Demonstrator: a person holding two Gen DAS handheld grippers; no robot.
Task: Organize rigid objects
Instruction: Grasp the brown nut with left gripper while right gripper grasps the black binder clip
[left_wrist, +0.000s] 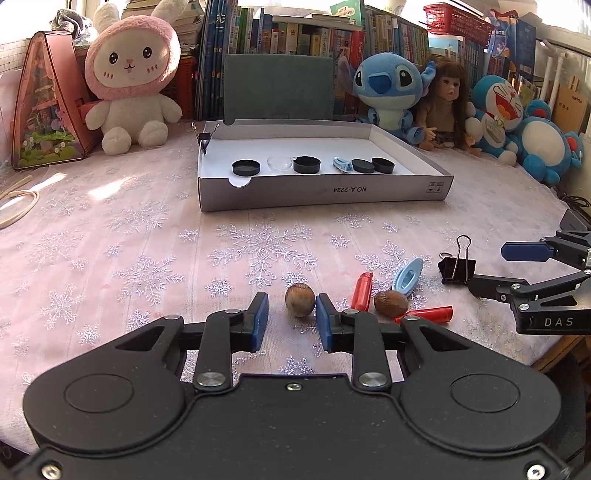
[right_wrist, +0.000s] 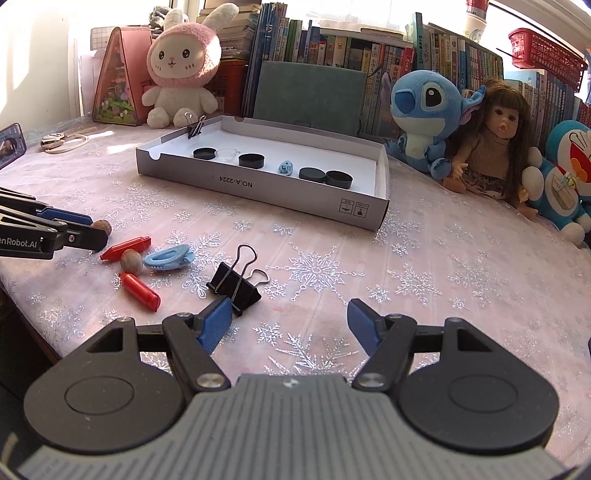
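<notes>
My left gripper (left_wrist: 291, 308) is open, low over the table, with a brown walnut (left_wrist: 299, 299) just ahead between its fingertips, near the right pad. A second walnut (left_wrist: 390, 303), two red tubes (left_wrist: 362, 291) (left_wrist: 424, 314), a blue hair clip (left_wrist: 407, 276) and a black binder clip (left_wrist: 457, 269) lie to the right. My right gripper (right_wrist: 290, 319) is open and empty, with the binder clip (right_wrist: 234, 284) just beyond its left finger. The grey cardboard tray (left_wrist: 325, 192) holds several black caps, a clear dish and a blue clip.
Plush toys and a doll (left_wrist: 445, 103) line the back edge before bookshelves. A pink bunny (left_wrist: 129, 81) and a pink house model stand at the back left. A binder clip (left_wrist: 203, 136) grips the tray's far left corner. The table edge runs at right.
</notes>
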